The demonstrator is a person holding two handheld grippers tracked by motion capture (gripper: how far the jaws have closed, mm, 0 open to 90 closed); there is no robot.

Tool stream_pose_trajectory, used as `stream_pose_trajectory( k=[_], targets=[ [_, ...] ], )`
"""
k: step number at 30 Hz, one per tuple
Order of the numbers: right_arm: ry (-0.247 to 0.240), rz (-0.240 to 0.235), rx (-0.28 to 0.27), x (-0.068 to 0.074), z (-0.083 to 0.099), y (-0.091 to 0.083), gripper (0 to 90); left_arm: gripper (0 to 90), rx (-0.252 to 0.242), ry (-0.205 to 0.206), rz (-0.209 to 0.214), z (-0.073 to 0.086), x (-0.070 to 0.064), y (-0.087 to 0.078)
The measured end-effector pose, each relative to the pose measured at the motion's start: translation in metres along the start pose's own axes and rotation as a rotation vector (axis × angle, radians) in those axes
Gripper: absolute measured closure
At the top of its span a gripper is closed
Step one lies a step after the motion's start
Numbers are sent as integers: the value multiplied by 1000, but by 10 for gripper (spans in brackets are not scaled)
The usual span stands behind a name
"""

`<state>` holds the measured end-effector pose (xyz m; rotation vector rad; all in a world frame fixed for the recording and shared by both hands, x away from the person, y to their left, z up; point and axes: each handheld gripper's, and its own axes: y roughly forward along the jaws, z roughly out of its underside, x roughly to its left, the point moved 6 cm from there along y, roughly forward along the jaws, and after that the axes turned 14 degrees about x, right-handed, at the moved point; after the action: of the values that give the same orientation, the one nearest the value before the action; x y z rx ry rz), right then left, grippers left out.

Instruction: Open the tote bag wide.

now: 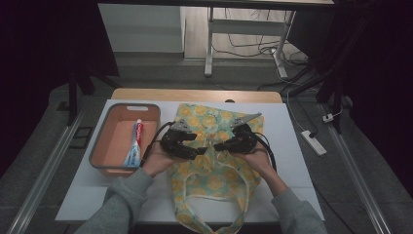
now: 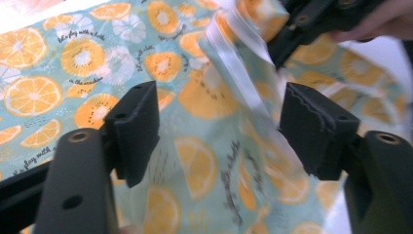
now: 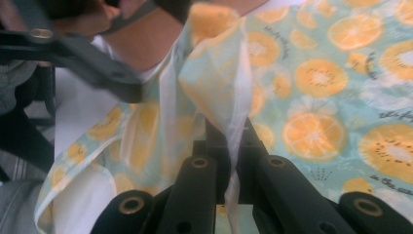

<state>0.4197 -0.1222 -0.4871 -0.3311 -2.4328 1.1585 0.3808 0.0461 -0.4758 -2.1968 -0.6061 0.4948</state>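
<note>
A cloth tote bag (image 1: 214, 171) printed with orange slices lies flat in the middle of the white table, its handles toward the person. My right gripper (image 1: 220, 145) is shut on a raised fold of the bag's edge (image 3: 219, 83), and the cloth runs down between its jaws (image 3: 234, 141). My left gripper (image 1: 200, 150) is just to the left of it, open, with its jaws on either side of the lifted fabric (image 2: 234, 83) but not touching it. In the left gripper view, the right gripper (image 2: 278, 51) pinches the cloth at upper right.
A salmon-coloured basin (image 1: 103, 146) stands at the left of the table with a toothpaste tube (image 1: 135, 144) lying inside. White table surface (image 1: 292, 146) shows to the right of the bag. Beyond the table are a desk frame and cables on the floor.
</note>
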Motion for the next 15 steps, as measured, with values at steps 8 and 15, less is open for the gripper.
stream_pose_trajectory(
  k=[8, 15],
  targets=[
    [24, 4, -56, -6, -4, -12, 883, 198, -48, -1, 45, 8, -1, -33],
    [28, 13, -76, -8, -6, -17, 883, 208, -57, -11, 39, 16, 3, -49]
  ],
)
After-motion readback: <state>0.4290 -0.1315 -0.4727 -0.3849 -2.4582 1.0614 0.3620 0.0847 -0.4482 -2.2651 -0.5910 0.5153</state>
